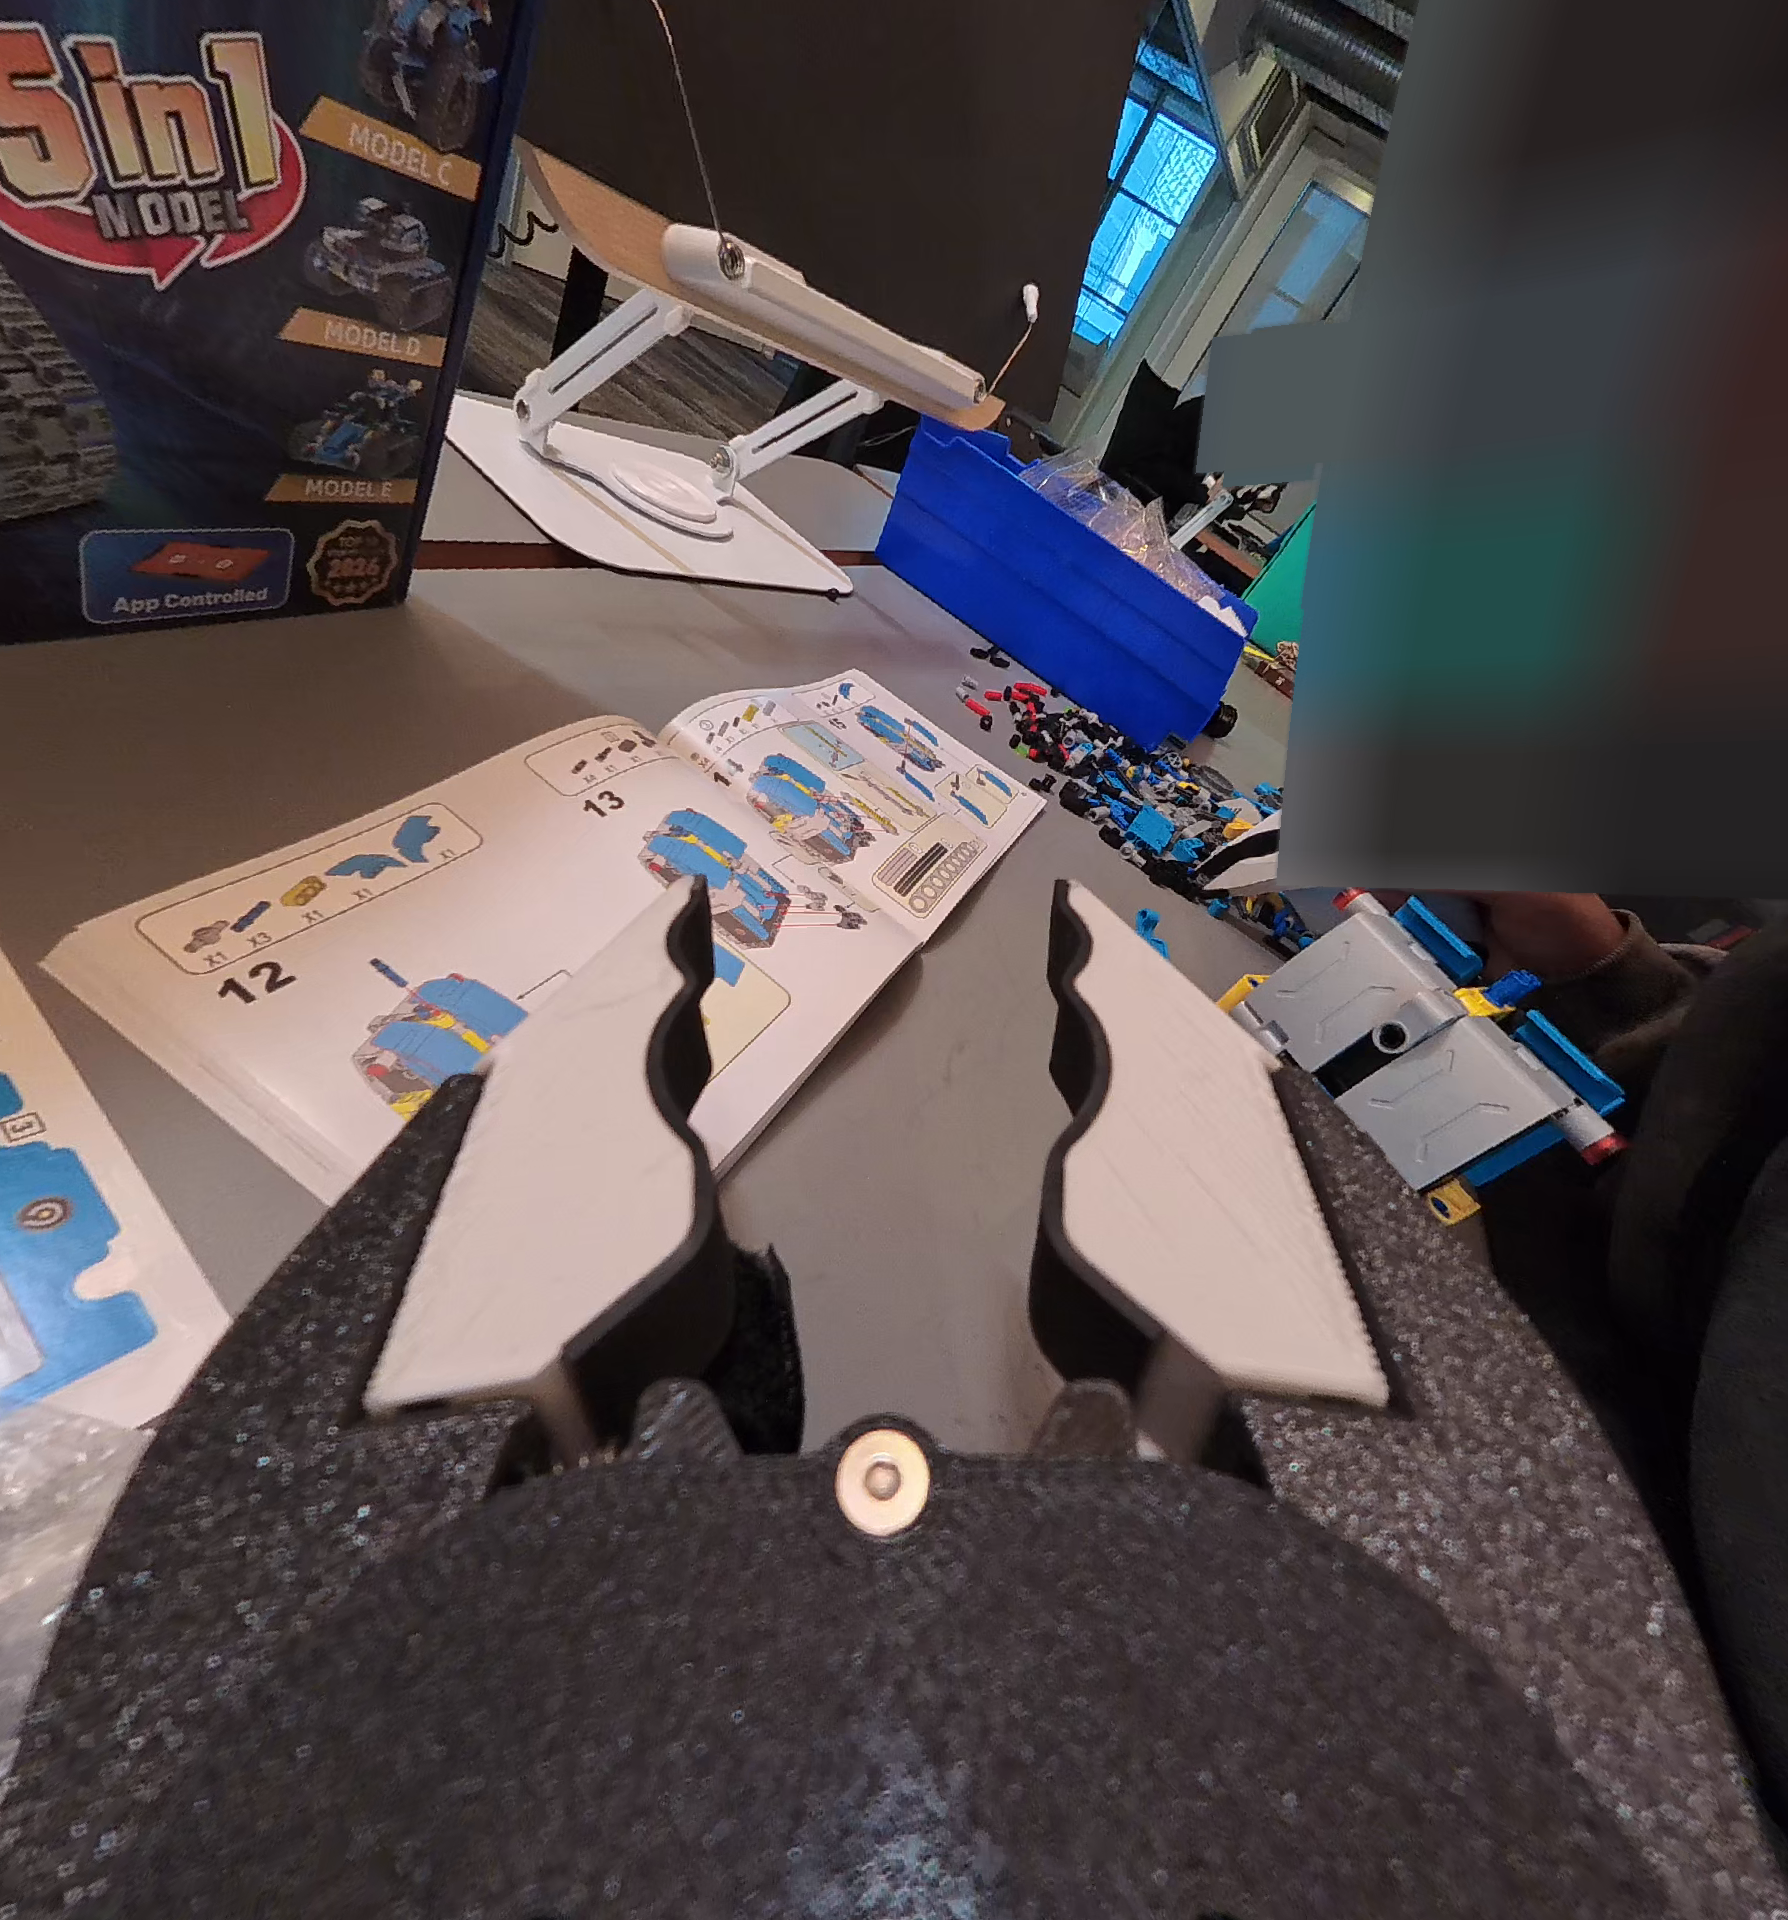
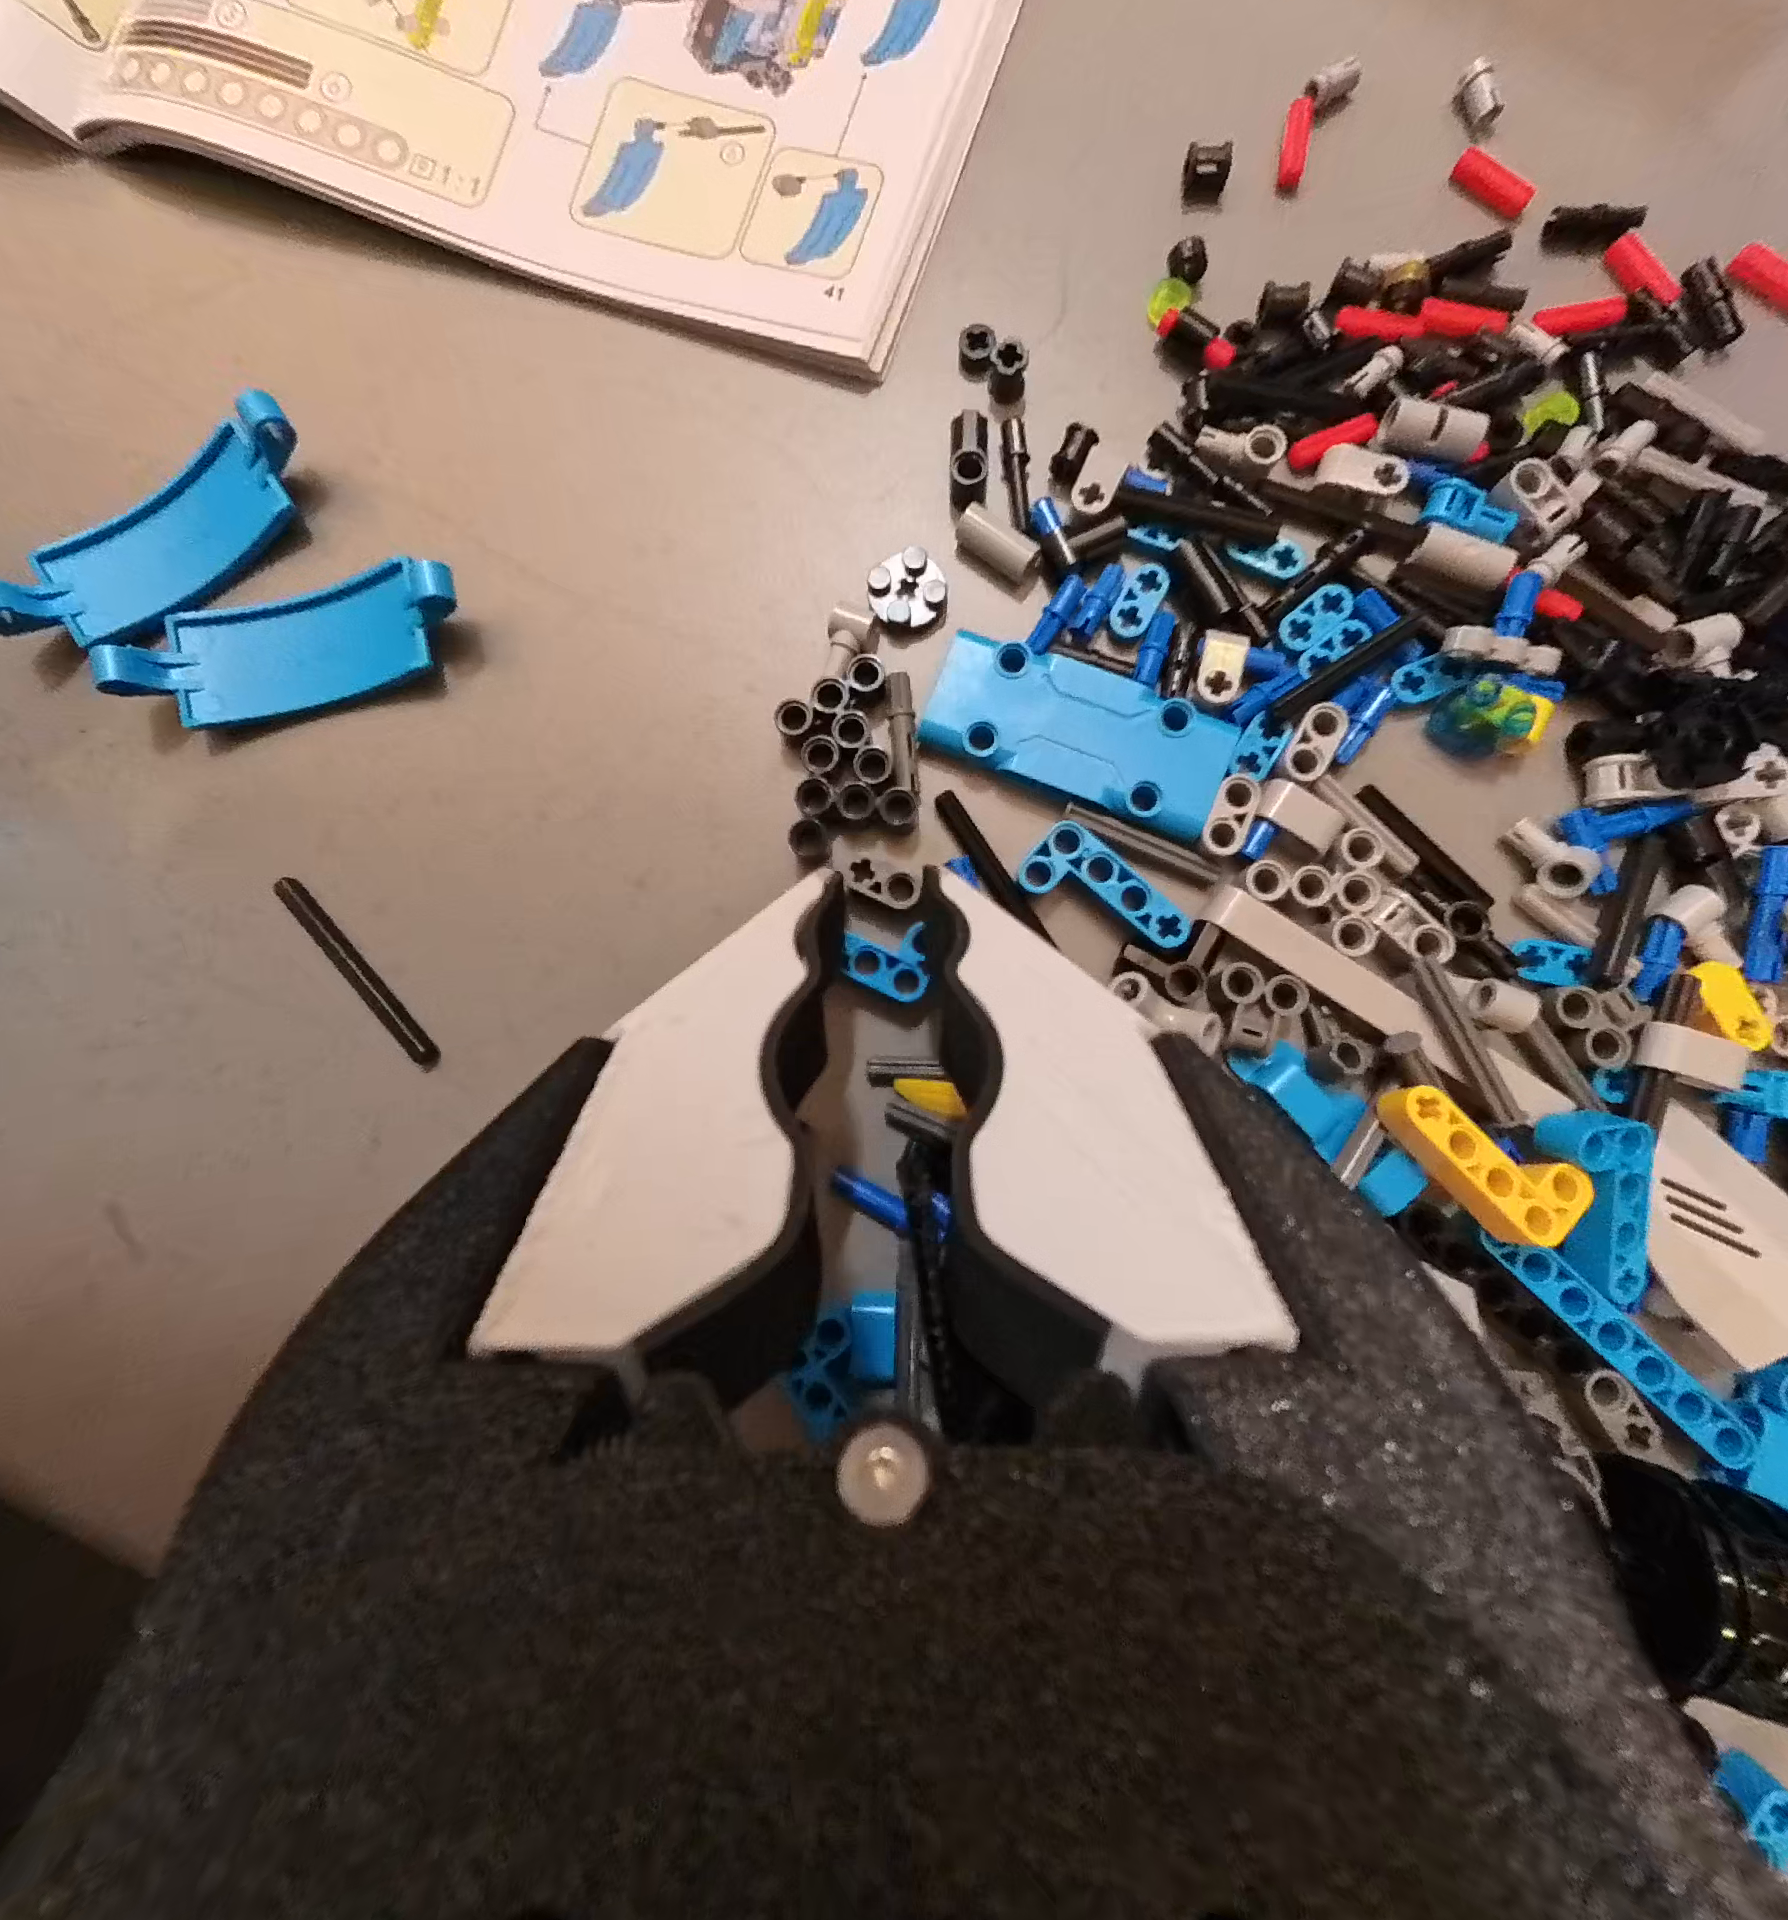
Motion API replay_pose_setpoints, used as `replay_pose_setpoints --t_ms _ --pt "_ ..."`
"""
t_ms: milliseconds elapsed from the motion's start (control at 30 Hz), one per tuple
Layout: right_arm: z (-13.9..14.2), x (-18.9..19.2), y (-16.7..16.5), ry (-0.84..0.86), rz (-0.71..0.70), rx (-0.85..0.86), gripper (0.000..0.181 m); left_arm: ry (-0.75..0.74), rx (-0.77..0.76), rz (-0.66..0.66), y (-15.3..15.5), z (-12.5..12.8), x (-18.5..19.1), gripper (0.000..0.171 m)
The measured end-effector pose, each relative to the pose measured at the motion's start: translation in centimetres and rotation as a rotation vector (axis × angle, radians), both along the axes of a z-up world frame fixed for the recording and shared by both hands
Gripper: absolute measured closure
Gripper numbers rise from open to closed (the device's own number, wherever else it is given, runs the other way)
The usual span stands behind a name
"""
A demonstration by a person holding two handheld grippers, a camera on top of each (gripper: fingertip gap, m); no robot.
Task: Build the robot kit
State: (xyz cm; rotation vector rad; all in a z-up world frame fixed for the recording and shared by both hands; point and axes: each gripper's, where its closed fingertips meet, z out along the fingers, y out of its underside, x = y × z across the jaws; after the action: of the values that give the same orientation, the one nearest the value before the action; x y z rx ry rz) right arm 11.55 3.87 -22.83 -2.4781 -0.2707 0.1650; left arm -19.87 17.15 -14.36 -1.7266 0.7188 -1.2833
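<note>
My left gripper (image 1: 879, 904) hangs with its jaws released and spread wide, nothing between them, over the bare grey desk (image 1: 900, 1122). Just left of the jaws lies the open instruction booklet (image 1: 516, 914), its corner running under my left finger; to their right sits a partly built grey and blue model (image 1: 1409, 1049), close but apart. Ahead and to the right I see a blue bin (image 1: 1056, 582) with loose parts scattered at its foot. My right gripper (image 2: 885, 883) has its jaws nearly closed, a narrow gap left at the tips, and I cannot tell whether they pinch anything. A small grey connector (image 2: 885, 878) lies right at the tips, and a blue piece (image 2: 885, 966) shows in the gap behind. The parts pile (image 2: 1389, 644) spreads right of the jaws; two curved blue panels (image 2: 215, 582) and a black axle (image 2: 355, 971) lie well to the left.
</note>
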Motion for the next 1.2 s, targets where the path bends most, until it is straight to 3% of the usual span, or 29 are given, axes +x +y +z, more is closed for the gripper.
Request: replay_pose_setpoints --t_ms 200,367,467,600,1100,1200 --pt "2.6 -0.7 0.7 0.014 0.038 0.122 0.167 -0.002 -0.006 -0.005 0.0 0.0 0.0 0.107" --pt "6.1 -3.7 0.8 0.112 0.162 0.280 0.167 -0.006 -0.014 -0.011 0.0 0.0 0.1 0.107" --pt "4.7 -6.3 -0.3 0.136 0.296 0.203 0.167 -0.008 -0.019 -0.039 -0.4 0.0 0.3 0.106" --pt "2.8 -8.5 -1.1 0.008 0.424 0.163 0.167 0.008 -0.016 -0.078 -1.2 -0.2 0.9 0.105" --pt "-0.2 -8.3 -1.7 -0.016 0.433 0.028 0.167 0.026 -0.027 -0.099 -1.6 -0.5 1.3 0.105" --pt "0.6 -7.4 -1.1 -0.016 0.375 0.071 0.155 0.023 -0.029 -0.099 -1.6 -0.5 1.3 0.105"
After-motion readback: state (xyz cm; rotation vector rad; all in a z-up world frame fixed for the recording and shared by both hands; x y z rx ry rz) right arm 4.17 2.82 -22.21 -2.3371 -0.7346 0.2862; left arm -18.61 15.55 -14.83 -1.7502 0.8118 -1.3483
